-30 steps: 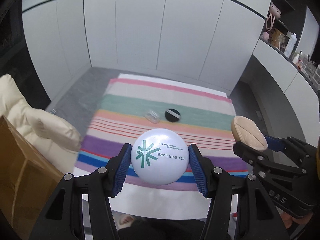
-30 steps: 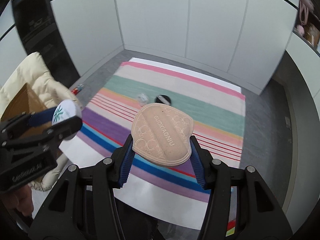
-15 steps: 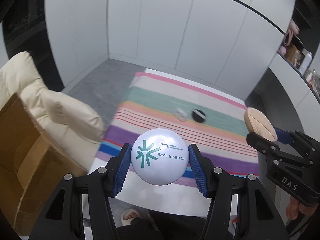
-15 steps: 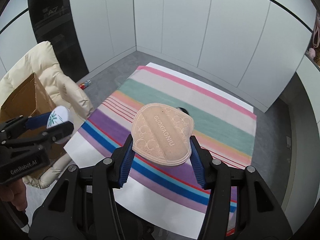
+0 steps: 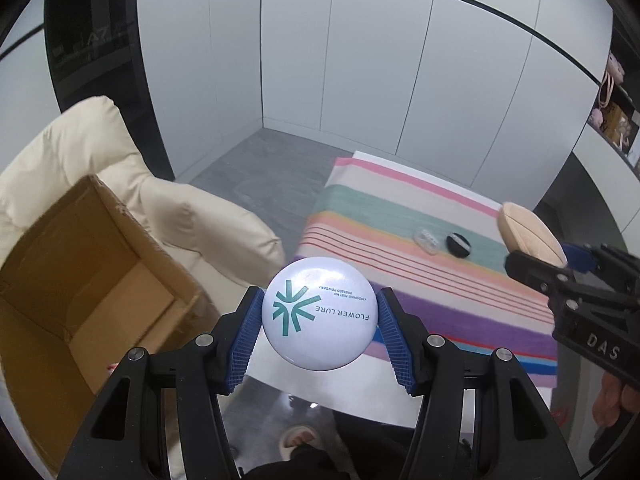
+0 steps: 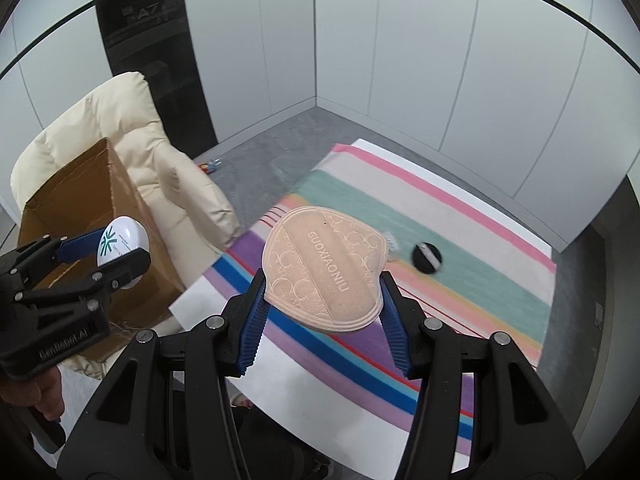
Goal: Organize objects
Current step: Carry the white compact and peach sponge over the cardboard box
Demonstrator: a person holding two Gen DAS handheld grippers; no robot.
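Observation:
My left gripper is shut on a round white compact printed "FLOWER LURE", held in the air beside an open cardboard box. It also shows in the right wrist view near the box. My right gripper is shut on a beige powder puff marked "GUOXIAONIU", above the striped cloth. The puff shows at the right of the left wrist view. A black round puff and a clear small lid lie on the cloth.
The box stands on a cream padded armchair to the left of the cloth-covered table. White cabinet walls stand behind. Shelves with items are at the far right. A slippered foot is on the floor below.
Both grippers have swung left with their objects. The cardboard box and armchair have come well into view, and the striped cloth has shifted to the right.

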